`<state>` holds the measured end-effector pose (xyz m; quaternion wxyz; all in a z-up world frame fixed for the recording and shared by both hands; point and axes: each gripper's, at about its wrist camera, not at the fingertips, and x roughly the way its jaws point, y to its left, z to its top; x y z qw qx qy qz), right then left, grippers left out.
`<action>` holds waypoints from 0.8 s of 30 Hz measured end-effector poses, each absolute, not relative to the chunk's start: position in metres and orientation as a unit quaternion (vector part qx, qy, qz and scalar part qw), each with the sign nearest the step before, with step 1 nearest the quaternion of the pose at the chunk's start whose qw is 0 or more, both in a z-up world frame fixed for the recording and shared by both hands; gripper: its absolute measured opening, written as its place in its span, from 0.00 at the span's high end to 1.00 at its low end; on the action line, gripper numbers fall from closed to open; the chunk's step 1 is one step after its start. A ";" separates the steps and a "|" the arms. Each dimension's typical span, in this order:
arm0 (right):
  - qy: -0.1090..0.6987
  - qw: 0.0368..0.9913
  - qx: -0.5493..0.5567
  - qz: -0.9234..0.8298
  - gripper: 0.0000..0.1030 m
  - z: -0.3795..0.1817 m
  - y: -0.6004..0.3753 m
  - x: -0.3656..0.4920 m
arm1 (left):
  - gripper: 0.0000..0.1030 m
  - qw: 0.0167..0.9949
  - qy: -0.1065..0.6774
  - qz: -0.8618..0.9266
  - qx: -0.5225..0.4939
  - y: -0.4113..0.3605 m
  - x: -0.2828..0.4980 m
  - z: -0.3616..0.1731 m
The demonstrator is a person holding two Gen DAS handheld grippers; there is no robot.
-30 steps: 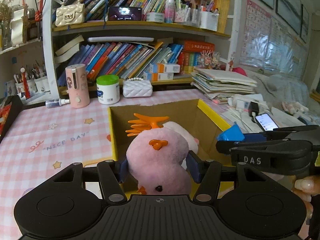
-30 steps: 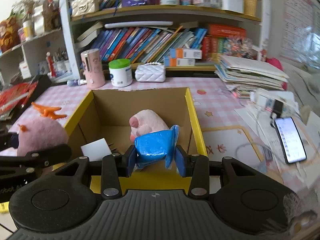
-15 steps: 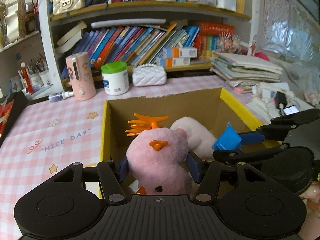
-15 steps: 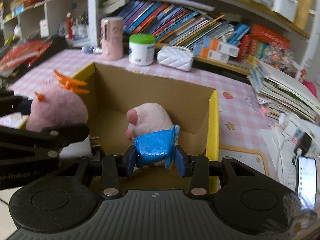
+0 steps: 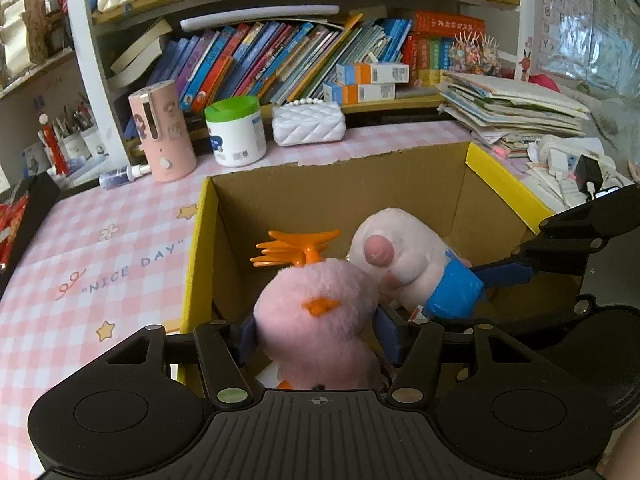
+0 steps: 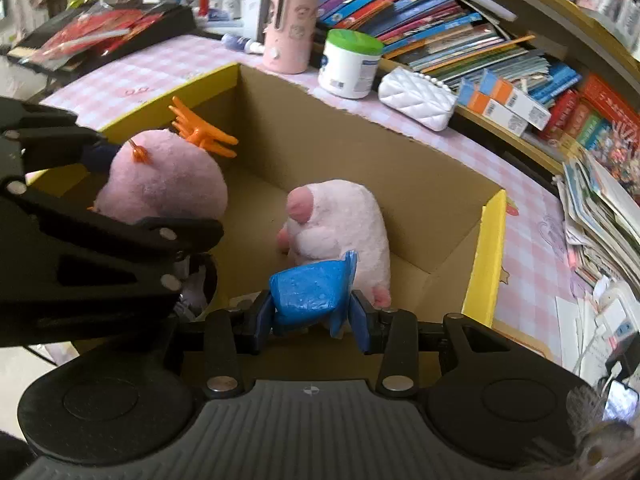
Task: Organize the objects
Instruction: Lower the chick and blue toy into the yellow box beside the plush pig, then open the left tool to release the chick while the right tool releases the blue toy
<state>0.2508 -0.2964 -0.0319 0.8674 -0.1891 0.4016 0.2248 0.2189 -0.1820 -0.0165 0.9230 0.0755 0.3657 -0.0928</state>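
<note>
Your left gripper [image 5: 316, 332] has its fingers clenched on the soft, light pink plush [image 5: 316, 320] over the box [image 5: 508, 188] at 7 o'clock, your right gripper [image 6: 310, 316] pinching the crinkly blue packet [image 6: 308, 294] at 5; both squash easily, so grip mid-body.
</note>
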 end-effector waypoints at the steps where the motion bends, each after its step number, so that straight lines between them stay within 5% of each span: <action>1: 0.405 0.865 -0.188 0.227 0.63 -0.032 -0.297 0.252 | 0.44 0.923 0.367 -0.093 0.076 -0.183 0.219 -0.017; 20: 0.426 0.853 -0.175 0.244 0.61 -0.031 -0.298 0.255 | 0.28 0.933 0.347 -0.086 0.051 -0.179 0.211 -0.007; 24: 0.418 0.859 -0.170 0.242 0.49 -0.028 -0.299 0.252 | 0.17 0.938 0.332 -0.085 0.042 -0.177 0.202 0.001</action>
